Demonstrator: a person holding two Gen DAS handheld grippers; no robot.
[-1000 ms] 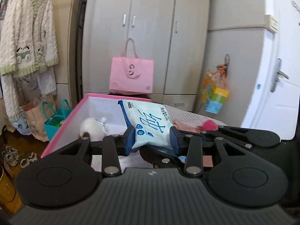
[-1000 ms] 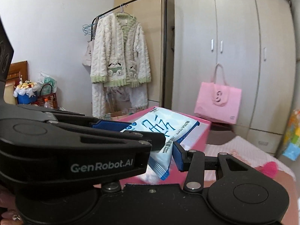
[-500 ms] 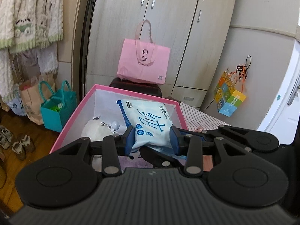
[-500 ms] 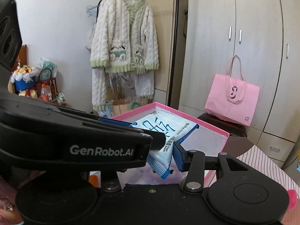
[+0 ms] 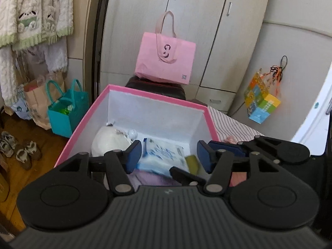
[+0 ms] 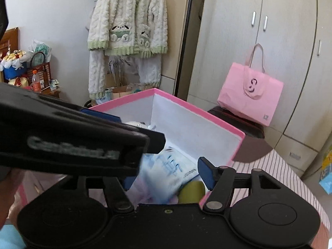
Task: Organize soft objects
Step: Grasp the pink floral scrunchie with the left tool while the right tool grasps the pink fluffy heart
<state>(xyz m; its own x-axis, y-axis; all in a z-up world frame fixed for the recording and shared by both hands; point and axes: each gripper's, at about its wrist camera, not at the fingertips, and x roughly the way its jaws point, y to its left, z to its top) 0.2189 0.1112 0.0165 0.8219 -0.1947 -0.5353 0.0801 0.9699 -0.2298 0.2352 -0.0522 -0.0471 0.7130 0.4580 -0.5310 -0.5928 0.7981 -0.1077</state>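
Note:
A pink box [image 5: 157, 95] with white inner walls stands open below both grippers. A light-blue tissue pack [image 5: 164, 155], blurred, lies loose inside it between the spread pads of my left gripper [image 5: 169, 154], whose jaws are opening and do not touch it. My right gripper [image 6: 166, 176] is also opening, with the tissue pack [image 6: 166, 172] below its pads and free of them. A white plush [image 5: 110, 143] and a yellow-green soft item [image 6: 191, 191] rest in the box [image 6: 197, 108]. The left gripper's black finger [image 6: 153, 143] covers my right gripper's left pad.
A pink tote bag [image 5: 166, 60] sits on a dark stool behind the box, before the wardrobe. A teal bag [image 5: 66, 112], paper bags and shoes [image 5: 18, 147] are on the floor at left. A striped bedcover [image 6: 280, 176] lies to the right. A cream cardigan [image 6: 128, 20] hangs at left.
Both grippers moved over the pink box and tipped down, then spread their jaws. The tissue pack, gripped by both before, has dropped into the box.

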